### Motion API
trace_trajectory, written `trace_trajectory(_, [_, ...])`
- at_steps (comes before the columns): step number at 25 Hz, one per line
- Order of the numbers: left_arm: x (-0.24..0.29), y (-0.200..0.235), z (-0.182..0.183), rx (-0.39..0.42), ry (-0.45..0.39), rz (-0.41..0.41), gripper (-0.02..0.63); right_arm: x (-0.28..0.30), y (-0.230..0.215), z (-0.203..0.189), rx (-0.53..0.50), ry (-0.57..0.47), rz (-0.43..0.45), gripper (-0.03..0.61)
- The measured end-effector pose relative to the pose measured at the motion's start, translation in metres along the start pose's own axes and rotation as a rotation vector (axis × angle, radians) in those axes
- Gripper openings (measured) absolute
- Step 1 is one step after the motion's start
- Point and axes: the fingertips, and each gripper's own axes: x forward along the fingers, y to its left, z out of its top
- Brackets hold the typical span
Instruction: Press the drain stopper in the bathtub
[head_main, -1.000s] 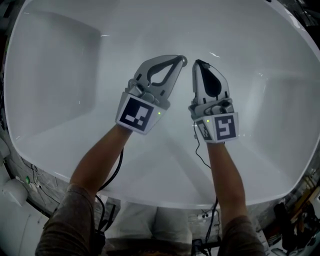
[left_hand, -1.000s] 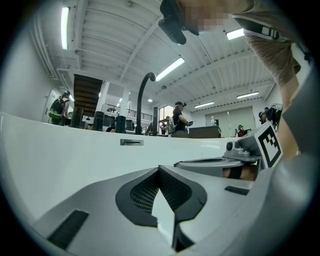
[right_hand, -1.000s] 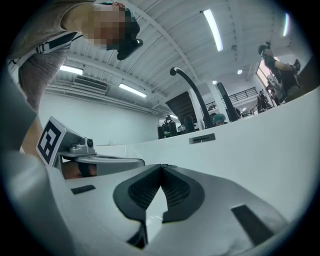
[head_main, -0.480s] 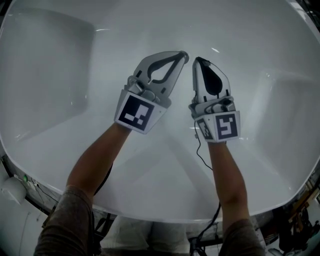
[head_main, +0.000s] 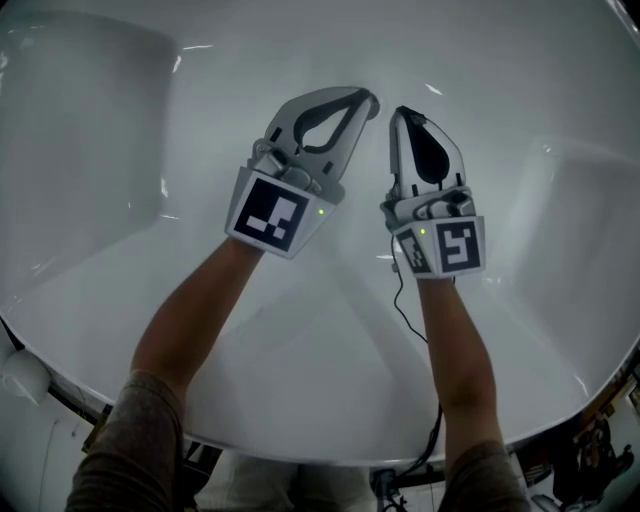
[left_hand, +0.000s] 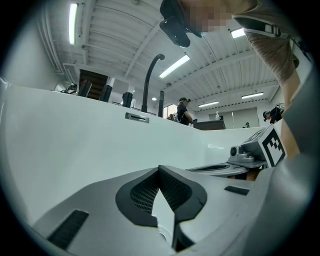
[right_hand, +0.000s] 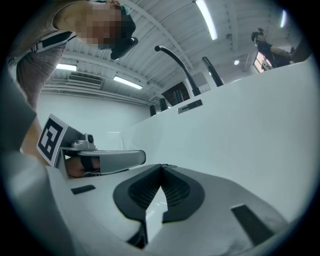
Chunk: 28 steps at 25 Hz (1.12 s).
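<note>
Beneath your left gripper (head_main: 366, 101), the drain stopper can't be made out. The bathtub's (head_main: 540, 90) far rim is cropped.

Black curved faucet (left_hand: 147, 85), ceiling strip lights (left_hand: 174, 66), person (left_hand: 184, 111) standing far off in bkgd

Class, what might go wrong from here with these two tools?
1. The left tool and right tool tips sit close together; they may knock together.
2. The bathtub is glossy and curved; a tip may skid.
3. The stopper is not clearly seen beneath the tips; a press may miss.
</note>
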Motion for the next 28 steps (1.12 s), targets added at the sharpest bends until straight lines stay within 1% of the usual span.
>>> trace_trajectory(3, [0.020, -0.002, -0.027, -0.011, 0.000, 0.002, 0.000, 0.002, -0.018, -0.029, 0.005, 0.007, -0.004, -0.002])
trace_trajectory(5, [0.028, -0.002, -0.037, -0.013, 0.006, 0.002, 0.000, 0.003, -0.023, -0.040, 0.016, 0.017, -0.005, -0.002])
trace_trajectory(10, [0.030, 0.006, -0.046, -0.024, 0.011, 0.003, 0.002, 0.007, -0.015, -0.050, 0.045, 0.033, -0.017, -0.002])
trace_trajectory(14, [0.032, 0.010, -0.054, -0.030, 0.015, 0.013, 0.002, 0.015, -0.018, -0.062, 0.036, 0.051, -0.012, -0.002])
trace_trajectory(19, [0.031, 0.012, -0.060, -0.038, 0.016, 0.021, 0.000, 0.026, -0.037, -0.093, 0.026, 0.131, -0.024, -0.002])
trace_trajectory(23, [0.028, 0.011, -0.062, -0.048, 0.021, 0.025, 0.002, 0.036, -0.050, -0.115, 0.049, 0.186, -0.031, -0.002])
trace_trajectory(28, [0.026, 0.013, -0.065, -0.054, 0.019, 0.035, 0.000, 0.048, -0.056, -0.147, 0.031, 0.275, -0.024, -0.002])
